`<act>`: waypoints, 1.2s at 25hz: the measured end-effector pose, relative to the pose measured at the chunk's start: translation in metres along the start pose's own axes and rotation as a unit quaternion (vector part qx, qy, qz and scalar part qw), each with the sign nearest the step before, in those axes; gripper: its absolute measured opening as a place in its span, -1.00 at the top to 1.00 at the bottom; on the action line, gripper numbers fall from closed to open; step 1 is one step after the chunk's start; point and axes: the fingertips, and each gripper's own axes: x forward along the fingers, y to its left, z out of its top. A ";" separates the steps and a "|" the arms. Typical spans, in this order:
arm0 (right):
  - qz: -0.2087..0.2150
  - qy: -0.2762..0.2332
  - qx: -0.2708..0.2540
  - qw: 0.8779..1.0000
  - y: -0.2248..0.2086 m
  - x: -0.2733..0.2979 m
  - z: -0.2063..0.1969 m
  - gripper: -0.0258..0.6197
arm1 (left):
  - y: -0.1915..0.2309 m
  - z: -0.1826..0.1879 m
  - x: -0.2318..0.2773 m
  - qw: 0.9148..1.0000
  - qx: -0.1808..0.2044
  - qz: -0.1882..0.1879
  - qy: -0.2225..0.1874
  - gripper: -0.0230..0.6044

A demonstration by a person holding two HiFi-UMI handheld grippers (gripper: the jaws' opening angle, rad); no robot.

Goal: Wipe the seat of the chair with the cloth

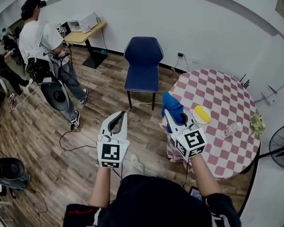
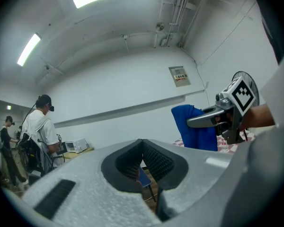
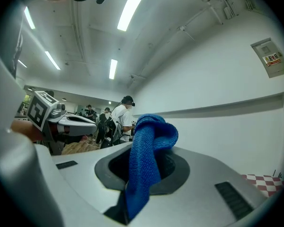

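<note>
A blue chair [image 1: 143, 63] stands on the wood floor ahead of me, its seat [image 1: 142, 82] bare. Both grippers are held level in front of my body, well short of the chair. My right gripper [image 1: 174, 111] is shut on a blue cloth [image 1: 172, 105], which bunches above the jaws and hangs down between them [image 3: 149, 157]. My left gripper [image 1: 119, 117] is shut with nothing in it; its ribbed pads [image 2: 154, 161] meet. In the left gripper view, the right gripper [image 2: 217, 118] and the cloth [image 2: 195, 129] show at the right.
A round table [image 1: 227, 103] with a pink checked cover stands at the right, close to my right arm, bearing a yellow item [image 1: 201, 114] and a bottle [image 1: 231, 128]. A person [image 1: 45, 51] stands at the left. Cables [image 1: 73, 145] lie on the floor. A fan [image 1: 281, 148] is at far right.
</note>
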 end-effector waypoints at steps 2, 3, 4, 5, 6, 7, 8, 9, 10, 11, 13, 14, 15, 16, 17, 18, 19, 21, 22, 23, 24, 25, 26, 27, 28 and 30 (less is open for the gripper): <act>-0.003 0.004 -0.002 1.000 -0.007 0.028 0.004 0.75 | 0.020 0.001 0.022 1.000 0.001 -0.007 -0.001 0.88; -0.005 0.006 -0.004 1.000 -0.010 0.042 0.006 0.75 | 0.031 0.003 0.033 1.000 0.000 -0.011 -0.002 0.88; -0.007 0.007 -0.006 1.000 -0.014 0.056 0.008 0.75 | 0.043 0.004 0.043 1.000 -0.001 -0.014 -0.004 0.88; -0.010 0.007 -0.008 1.000 -0.017 0.070 0.011 0.75 | 0.054 0.005 0.053 1.000 -0.003 -0.017 -0.007 0.88; -0.013 0.007 -0.008 1.000 -0.020 0.084 0.014 0.75 | 0.065 0.006 0.062 1.000 -0.003 -0.020 -0.008 0.88; -0.016 0.006 -0.008 1.000 -0.022 0.097 0.016 0.75 | 0.076 0.005 0.071 1.000 -0.001 -0.022 -0.009 0.88; -0.019 0.005 -0.008 1.000 -0.023 0.109 0.018 0.75 | 0.086 0.003 0.078 1.000 0.001 -0.025 -0.009 0.88; -0.021 0.004 -0.009 1.000 -0.024 0.122 0.020 0.75 | 0.097 0.002 0.085 1.000 0.002 -0.027 -0.009 0.88; -0.024 0.003 -0.011 1.000 -0.025 0.134 0.022 0.75 | 0.107 0.000 0.092 1.000 0.003 -0.030 -0.009 0.88; -0.027 0.003 -0.013 1.000 -0.026 0.146 0.024 0.75 | 0.118 -0.002 0.099 0.999 0.003 -0.032 -0.010 0.88; -0.034 0.002 -0.016 0.999 -0.026 0.167 0.025 0.75 | 0.137 -0.007 0.112 0.999 0.003 -0.037 -0.013 0.88; -0.037 0.003 -0.017 0.999 -0.026 0.177 0.025 0.75 | 0.145 -0.010 0.117 0.999 0.004 -0.040 -0.014 0.88; -0.039 0.004 -0.018 0.999 -0.025 0.185 0.023 0.75 | 0.152 -0.014 0.120 0.999 0.003 -0.042 -0.015 0.88; -0.040 0.006 -0.019 0.999 -0.023 0.192 0.021 0.75 | 0.158 -0.018 0.124 0.999 0.002 -0.043 -0.014 0.88; -0.040 0.010 -0.019 0.999 -0.023 0.199 0.018 0.75 | 0.163 -0.024 0.128 0.999 -0.001 -0.044 -0.012 0.88; -0.038 0.014 -0.017 0.999 -0.022 0.205 0.015 0.75 | 0.167 -0.029 0.132 0.999 -0.005 -0.044 -0.009 0.88; -0.033 0.018 -0.013 0.999 -0.021 0.212 0.012 0.75 | 0.171 -0.035 0.135 0.999 -0.009 -0.045 -0.005 0.88; -0.020 0.026 -0.003 0.999 -0.018 0.224 0.006 0.75 | 0.178 -0.046 0.140 0.999 -0.016 -0.045 0.002 0.88; -0.017 0.029 -0.001 0.999 -0.017 0.230 0.004 0.75 | 0.181 -0.051 0.143 0.999 -0.018 -0.044 0.005 0.88; -0.016 0.032 -0.003 0.999 -0.017 0.235 0.001 0.75 | 0.184 -0.056 0.145 0.999 -0.020 -0.043 0.009 0.88; -0.017 0.035 -0.007 0.999 -0.017 0.240 -0.002 0.75 | 0.187 -0.060 0.148 0.999 -0.022 -0.043 0.011 0.88; -0.017 0.037 -0.010 0.999 -0.018 0.246 -0.004 0.75 | 0.190 -0.063 0.152 0.999 -0.023 -0.044 0.014 0.88; -0.016 0.038 -0.012 0.999 -0.020 0.251 -0.005 0.75 | 0.192 -0.066 0.156 0.999 -0.022 -0.046 0.015 0.88; -0.016 0.038 -0.013 0.999 -0.023 0.257 -0.007 0.75 | 0.194 -0.068 0.161 0.998 -0.021 -0.048 0.017 0.88; -0.017 0.037 -0.015 0.999 -0.026 0.262 -0.008 0.75 | 0.197 -0.070 0.167 0.998 -0.021 -0.049 0.019 0.88; -0.018 0.035 -0.014 0.999 -0.036 0.274 -0.010 0.75 | 0.202 -0.073 0.180 0.998 -0.024 -0.048 0.022 0.88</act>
